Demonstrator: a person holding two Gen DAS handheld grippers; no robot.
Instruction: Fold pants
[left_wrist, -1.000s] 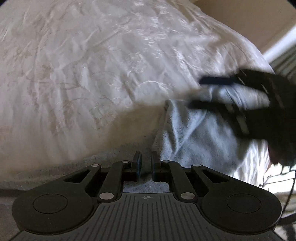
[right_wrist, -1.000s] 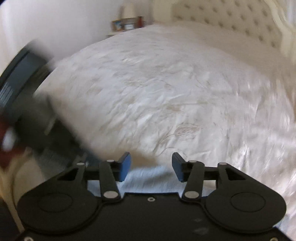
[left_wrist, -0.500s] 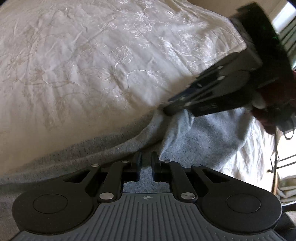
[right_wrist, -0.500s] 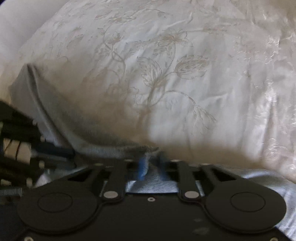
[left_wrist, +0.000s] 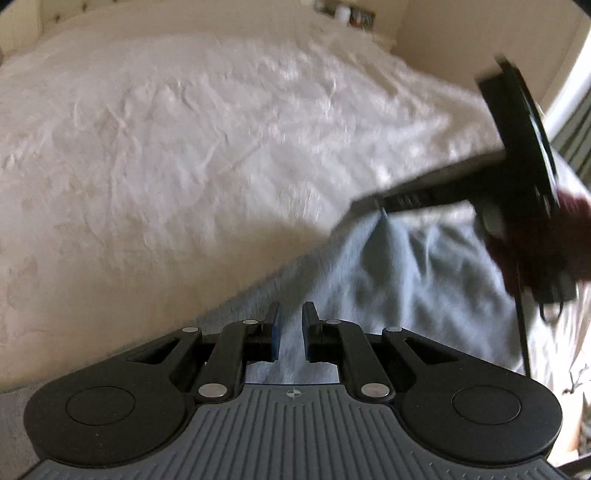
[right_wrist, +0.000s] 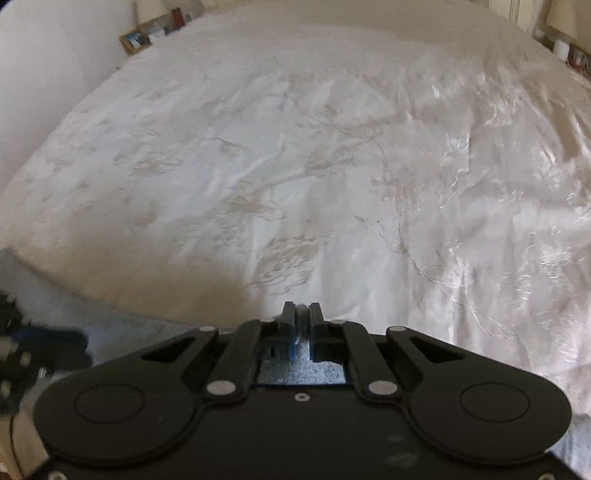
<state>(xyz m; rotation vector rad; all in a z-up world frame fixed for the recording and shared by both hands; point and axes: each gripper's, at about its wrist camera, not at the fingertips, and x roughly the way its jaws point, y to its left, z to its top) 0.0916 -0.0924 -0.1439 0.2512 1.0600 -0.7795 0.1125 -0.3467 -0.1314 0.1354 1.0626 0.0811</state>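
A wide bed under a white embroidered bedspread filled both views, and the far side carried a picture frame and other small items too blurred to name. The grey pants lay along the near edge of the bed, bunched and creased, with one stretch raised off the bedspread between the two tools. The right gripper had its fingers drawn together on a ridge of the grey cloth, which showed in the narrow gap between them; in the left wrist view that same tool reached in from the right, pinching the pants at a peak, the person's hand behind it in a dark red sleeve. The left gripper sat low over the pants with its fingers close together and grey cloth running up between them, clamped on the fabric. Both views were motion-blurred, so the finer folds could not be read
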